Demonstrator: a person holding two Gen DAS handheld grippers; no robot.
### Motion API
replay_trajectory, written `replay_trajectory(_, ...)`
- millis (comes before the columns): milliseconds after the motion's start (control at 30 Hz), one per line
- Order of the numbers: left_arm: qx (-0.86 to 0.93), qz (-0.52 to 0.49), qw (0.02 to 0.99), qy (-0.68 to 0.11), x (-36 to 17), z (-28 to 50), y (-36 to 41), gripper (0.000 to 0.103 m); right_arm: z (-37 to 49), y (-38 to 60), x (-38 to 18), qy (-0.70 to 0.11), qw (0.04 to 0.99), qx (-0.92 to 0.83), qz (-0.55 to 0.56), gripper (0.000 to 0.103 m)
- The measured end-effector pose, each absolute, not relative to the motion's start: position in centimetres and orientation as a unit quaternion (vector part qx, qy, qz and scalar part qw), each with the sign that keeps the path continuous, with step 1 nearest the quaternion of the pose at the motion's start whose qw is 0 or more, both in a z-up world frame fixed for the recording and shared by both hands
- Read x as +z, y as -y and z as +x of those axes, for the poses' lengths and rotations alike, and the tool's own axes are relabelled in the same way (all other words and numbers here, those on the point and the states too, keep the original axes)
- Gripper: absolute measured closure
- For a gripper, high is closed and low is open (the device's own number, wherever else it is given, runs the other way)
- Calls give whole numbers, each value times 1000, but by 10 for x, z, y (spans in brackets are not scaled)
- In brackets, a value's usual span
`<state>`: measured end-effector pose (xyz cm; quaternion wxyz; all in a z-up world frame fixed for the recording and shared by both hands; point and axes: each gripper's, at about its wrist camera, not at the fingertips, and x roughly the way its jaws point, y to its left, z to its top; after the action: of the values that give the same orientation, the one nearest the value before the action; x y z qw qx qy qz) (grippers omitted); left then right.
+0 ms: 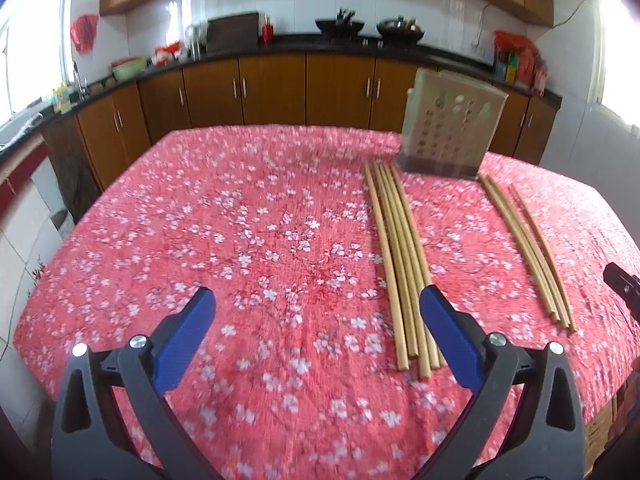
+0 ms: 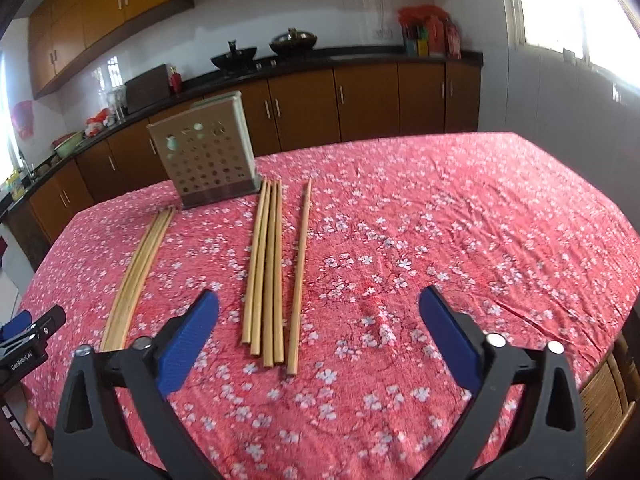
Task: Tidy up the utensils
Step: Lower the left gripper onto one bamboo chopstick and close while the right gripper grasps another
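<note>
Step in hand, as judged: the approach, before any pickup. Nothing is held and no chopstick is in the holder yet.

Table [image 2: 500,216]: large, covered by a red cloth printed with small white blossoms; the fabric looks soft and slightly wrinkled on the right side.

Utensil holder [image 2: 204,156]: boxy, upright, at the far side of the table. Pale flat walls, the front one perforated with rows of round holes, on a darker base. Material is probably metal or plastic; blur prevents a firmer call.

Left bundle of chopsticks [image 1: 400,264]: several long, thin, round, pale wooden sticks lying side by side, running from just in front of the holder towards the near edge.

Right group of chopsticks [image 2: 268,272]: four sticks close together, and one single chopstick [image 2: 300,276] just to their right, slightly apart.

Left gripper [image 1: 318,328]: blue textured pads on black arms, fingers spread wide with nothing between them. The near ends of the left bundle lie beside its right finger.

Right gripper [image 2: 320,328]: fingers likewise spread and empty, with the near ends of the right group inside the gap but below it, not touched.

Next move calls for lowering the pads to straddle the stick ends, closing squarely so the round sticks do not roll out, then lifting and tipping them upright into the holder's open top.
</note>
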<state>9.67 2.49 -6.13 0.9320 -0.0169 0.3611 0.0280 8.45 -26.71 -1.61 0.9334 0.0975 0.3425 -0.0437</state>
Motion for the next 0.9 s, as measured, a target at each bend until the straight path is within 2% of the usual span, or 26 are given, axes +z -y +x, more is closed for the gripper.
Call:
replay_trajectory(67,20,-16,927,-374,-64,109,-25,7,105,269,-23,-372,922,-35,102,39)
replay_trajectory(100,12,-15,925,-379,-66,114,-25,15,113,271,-26,-382,917,-29,107,46)
replay_trajectory(167,-1,-14,919,-393,-69,125,-22,26,126,272,-34,-398,910,-19,115,55)
replay_trajectory(267,-21,-21,912,-408,-74,136,-21,42,137,269,-40,-414,903,-8,114,62)
replay_trajectory(333,-28,-26,908,-416,-77,142,-20,45,145,266,-45,-424,899,-2,111,64)
replay_trajectory(467,-51,-31,900,-431,-82,151,-15,63,150,264,-54,-435,895,-5,95,78)
replay_trajectory(567,-65,-25,894,-442,-86,156,-11,72,151,266,-55,-434,896,-8,93,84)
replay_trajectory(767,-82,-26,892,-444,-85,161,-6,77,150,271,-53,-433,897,-9,92,85)
replay_trajectory(900,-89,-14,889,-449,-87,161,-2,84,154,270,-54,-433,897,-12,87,85)
